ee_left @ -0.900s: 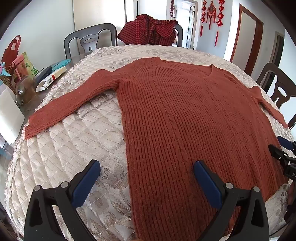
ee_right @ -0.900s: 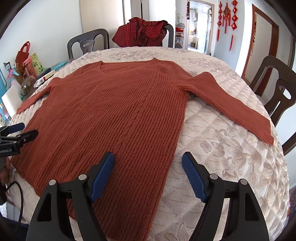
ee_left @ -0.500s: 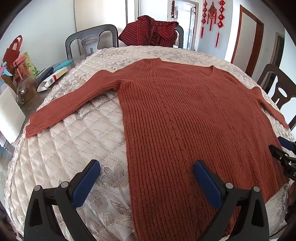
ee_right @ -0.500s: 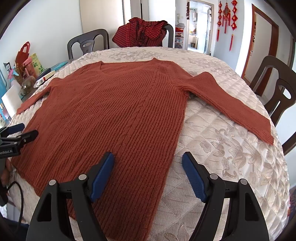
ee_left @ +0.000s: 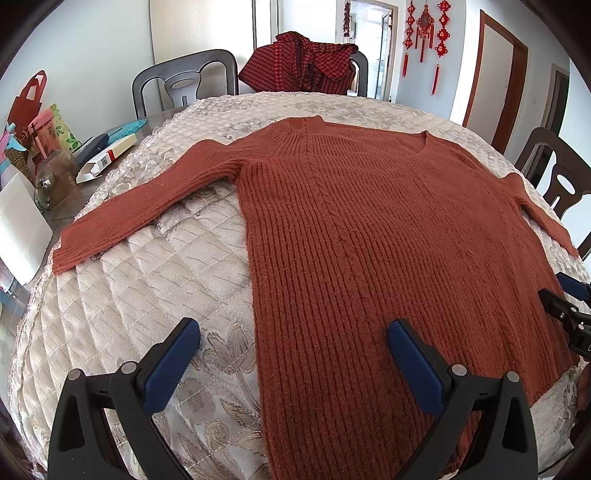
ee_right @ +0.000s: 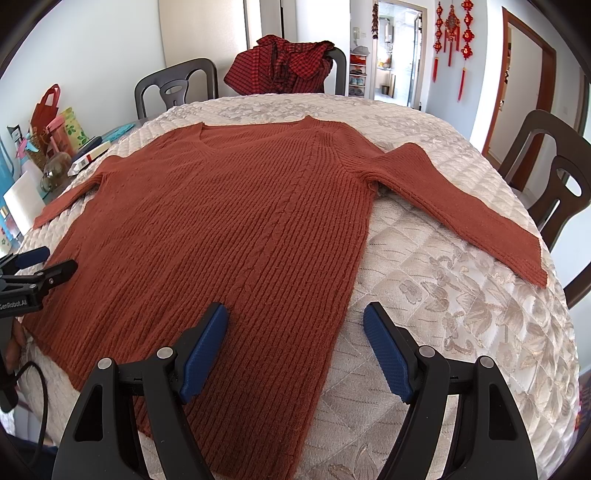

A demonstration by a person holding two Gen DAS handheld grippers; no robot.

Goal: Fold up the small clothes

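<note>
Two grippers, left point(ee_left: 293, 363) and right point(ee_right: 295, 347), both spread wide, empty, above sweater point(ee_left: 388, 229) flat on quilt point(ee_left: 147, 280). Risk: pinching quilt with knit, dragging both.

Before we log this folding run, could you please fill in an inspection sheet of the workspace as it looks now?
Surface: table under a cream quilted cover.
Job's things: rust knit sweater lying flat, both sleeves spread out, unfolded.
Clutter: gift bags, glass jar and white box on the table's left edge.
Grippers: left gripper and right gripper both open, hovering over the sweater's lower side edges, holding nothing.
Cables: black cable at the near left corner.
Surroundings: dark chairs, one with a red checked garment; red hanging ornaments.
</note>
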